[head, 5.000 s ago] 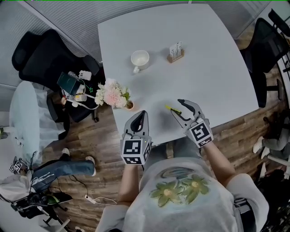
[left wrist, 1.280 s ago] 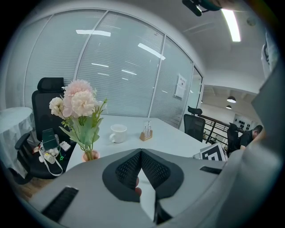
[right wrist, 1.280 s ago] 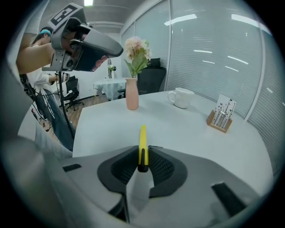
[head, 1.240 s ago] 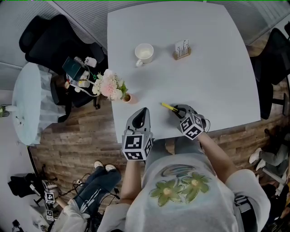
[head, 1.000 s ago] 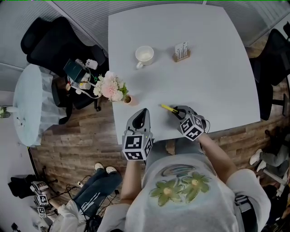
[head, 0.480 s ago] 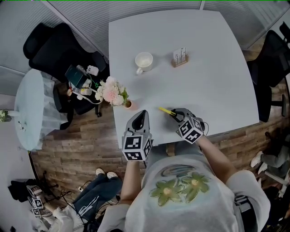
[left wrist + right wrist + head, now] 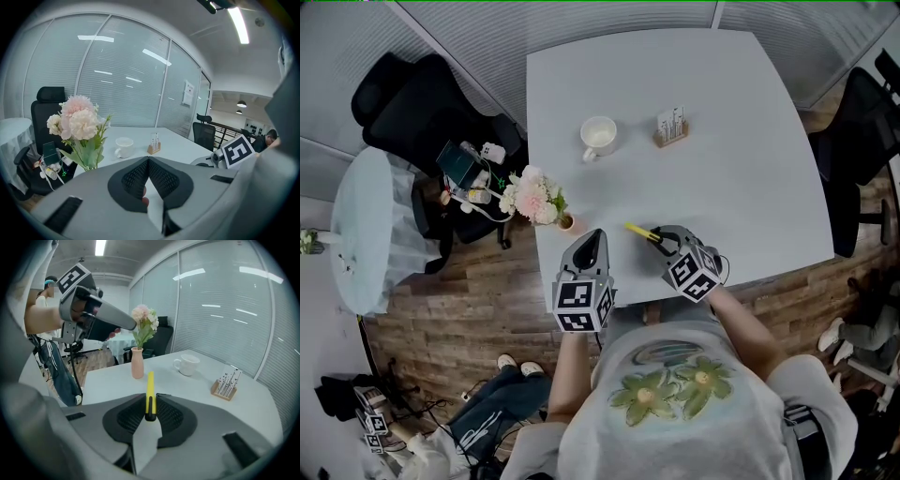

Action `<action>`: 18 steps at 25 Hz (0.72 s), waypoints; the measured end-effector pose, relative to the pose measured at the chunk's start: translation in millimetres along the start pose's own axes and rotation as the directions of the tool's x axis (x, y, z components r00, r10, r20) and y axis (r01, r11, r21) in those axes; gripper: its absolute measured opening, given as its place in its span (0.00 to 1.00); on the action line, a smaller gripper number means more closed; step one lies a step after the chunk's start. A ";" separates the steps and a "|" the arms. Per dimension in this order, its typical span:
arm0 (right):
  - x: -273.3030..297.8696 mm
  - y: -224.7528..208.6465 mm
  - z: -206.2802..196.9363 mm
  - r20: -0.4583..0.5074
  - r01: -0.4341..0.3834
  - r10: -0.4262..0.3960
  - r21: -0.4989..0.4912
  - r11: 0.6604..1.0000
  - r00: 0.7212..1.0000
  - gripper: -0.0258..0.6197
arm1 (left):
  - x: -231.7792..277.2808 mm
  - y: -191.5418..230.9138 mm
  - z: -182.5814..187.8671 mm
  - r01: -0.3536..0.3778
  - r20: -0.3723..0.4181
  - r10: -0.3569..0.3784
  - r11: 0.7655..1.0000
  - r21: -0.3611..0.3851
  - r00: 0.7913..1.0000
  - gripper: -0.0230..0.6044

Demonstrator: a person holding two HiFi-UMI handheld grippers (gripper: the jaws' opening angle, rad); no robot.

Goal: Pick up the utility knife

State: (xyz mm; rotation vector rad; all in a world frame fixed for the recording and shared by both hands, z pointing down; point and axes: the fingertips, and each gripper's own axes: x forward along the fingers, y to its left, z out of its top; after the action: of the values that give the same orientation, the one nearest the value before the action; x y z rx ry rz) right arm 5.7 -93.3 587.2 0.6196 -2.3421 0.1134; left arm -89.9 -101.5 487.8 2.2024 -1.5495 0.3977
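Observation:
The yellow utility knife (image 7: 642,232) (image 7: 150,389) is pinched between the jaws of my right gripper (image 7: 661,236) (image 7: 150,401), which is shut on its black rear end. The knife sticks out forward and left, a little above the white table (image 7: 722,178), near its front edge. My left gripper (image 7: 592,246) (image 7: 149,165) hovers off the table's front edge, jaws shut with nothing between them.
A small vase of pink flowers (image 7: 536,198) (image 7: 80,133) stands at the table's left front corner. A white cup (image 7: 599,136) (image 7: 187,364) and a small wooden holder (image 7: 671,126) (image 7: 226,383) sit farther back. Black chairs (image 7: 403,98) flank the table.
The right gripper has risen with the knife held in it, lifting it off the table. The left gripper has stayed where it was.

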 end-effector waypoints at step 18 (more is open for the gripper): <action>-29.3 -21.5 42.4 0.081 0.050 -0.059 0.112 0.992 0.995 0.15 | 10.0 -12.8 8.3 0.032 0.003 -0.032 0.999 0.012 0.999 0.04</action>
State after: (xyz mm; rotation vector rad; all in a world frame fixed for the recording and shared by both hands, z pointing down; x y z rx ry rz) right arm 8.5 -110.9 534.3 0.7554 -2.4097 0.1963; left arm -74.5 -110.0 482.9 2.2354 -1.5150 0.3948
